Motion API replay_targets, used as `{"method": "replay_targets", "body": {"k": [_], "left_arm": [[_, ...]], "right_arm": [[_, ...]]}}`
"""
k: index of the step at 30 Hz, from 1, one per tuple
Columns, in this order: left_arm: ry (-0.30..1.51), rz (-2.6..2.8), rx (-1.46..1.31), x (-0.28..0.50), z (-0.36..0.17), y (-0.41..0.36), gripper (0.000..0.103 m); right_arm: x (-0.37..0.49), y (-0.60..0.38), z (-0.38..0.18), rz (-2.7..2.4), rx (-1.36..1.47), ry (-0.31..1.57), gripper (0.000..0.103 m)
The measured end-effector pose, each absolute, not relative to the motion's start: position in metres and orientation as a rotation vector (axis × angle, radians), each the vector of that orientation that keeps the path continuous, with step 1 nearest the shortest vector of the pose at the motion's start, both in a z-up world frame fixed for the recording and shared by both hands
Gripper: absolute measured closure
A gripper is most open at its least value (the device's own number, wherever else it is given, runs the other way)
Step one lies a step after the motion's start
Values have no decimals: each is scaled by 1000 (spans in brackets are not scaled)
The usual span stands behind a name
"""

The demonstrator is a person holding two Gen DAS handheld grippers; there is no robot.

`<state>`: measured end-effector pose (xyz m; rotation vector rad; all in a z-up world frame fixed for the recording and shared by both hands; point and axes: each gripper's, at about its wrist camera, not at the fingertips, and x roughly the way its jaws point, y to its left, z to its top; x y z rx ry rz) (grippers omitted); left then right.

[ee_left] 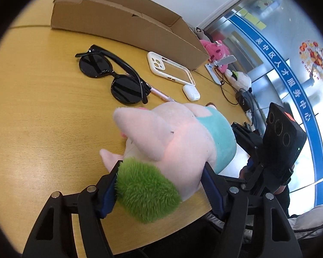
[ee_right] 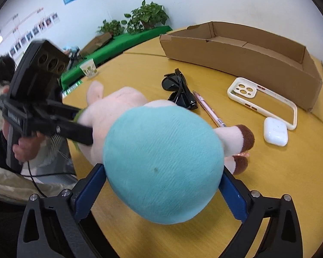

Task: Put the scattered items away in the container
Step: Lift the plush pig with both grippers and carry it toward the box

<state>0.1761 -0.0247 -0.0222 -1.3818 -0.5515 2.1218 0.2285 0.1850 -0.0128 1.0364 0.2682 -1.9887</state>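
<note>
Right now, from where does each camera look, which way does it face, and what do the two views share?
Left wrist: sits behind the left claw, looking down across the yellow wooden table toward the brown cardboard box; its blue-padded fingers flank the plush's green tuft; the right claw shows opposite.
Right wrist: sits behind the right claw, facing the box from the other end; its fingers bracket the plush's turquoise body; a hand holds the left claw.
Shared: pink plush pig toy, black sunglasses, white phone case, white earbud case, pink pen.

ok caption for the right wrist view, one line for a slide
Both grippers close around a plush pig beside sunglasses, pen and cardboard box.
</note>
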Motion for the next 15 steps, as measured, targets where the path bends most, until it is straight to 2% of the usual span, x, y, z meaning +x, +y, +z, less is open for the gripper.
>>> {"method": "replay_targets", "body": {"k": [5, 11, 15], "left_arm": [[-612, 2099, -1356, 169, -30, -40, 31], [-621, 2130, -1334, 161, -28, -51, 31], [-652, 2129, -1331, 156, -30, -53, 31]], "right_arm": [[217, 182, 0, -1990, 1010, 372, 0], [203, 163, 28, -1932, 872, 683, 0], [195, 133, 18, -1804, 854, 764, 1]]}}
